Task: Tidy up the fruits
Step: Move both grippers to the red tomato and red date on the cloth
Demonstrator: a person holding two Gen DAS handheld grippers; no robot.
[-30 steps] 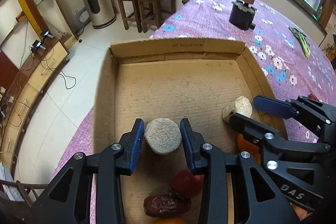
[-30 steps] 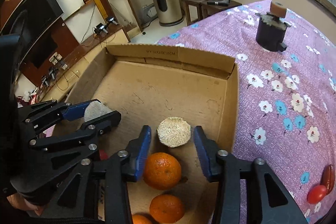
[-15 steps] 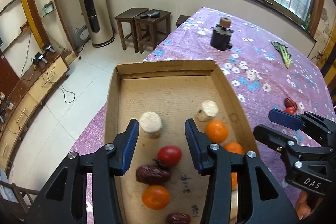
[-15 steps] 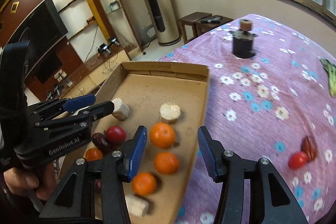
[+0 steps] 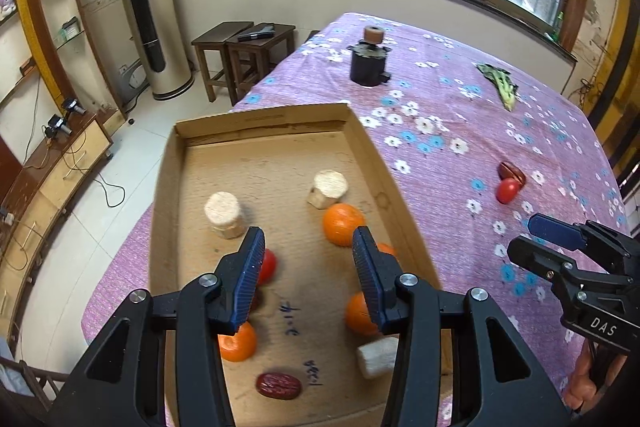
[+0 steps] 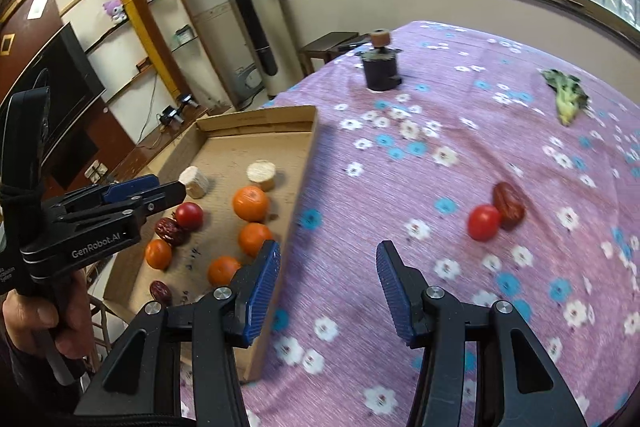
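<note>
A cardboard tray (image 5: 404,203) (image 6: 306,163) on the purple flowered table holds several oranges (image 5: 343,225) (image 6: 250,203), a red tomato (image 6: 189,215), red dates (image 5: 279,385), and pale round pieces (image 5: 223,214) (image 5: 329,187). My left gripper (image 5: 308,283) is open and empty, raised above the tray's near half; it also shows in the right wrist view (image 6: 160,187). My right gripper (image 6: 328,287) is open and empty over the tablecloth right of the tray. A tomato (image 6: 484,222) and a date (image 6: 508,205) lie loose on the cloth beyond it.
A dark pot with a round knob (image 5: 370,61) (image 6: 381,69) stands at the table's far side. A green leafy vegetable (image 6: 566,97) lies far right. Stools (image 5: 244,55), a tall air conditioner (image 5: 146,3) and shelves stand beyond the table's left edge.
My left gripper let go of the pale round piece, and both grippers pulled back and up from the tray. My right gripper swung right over the tablecloth.
</note>
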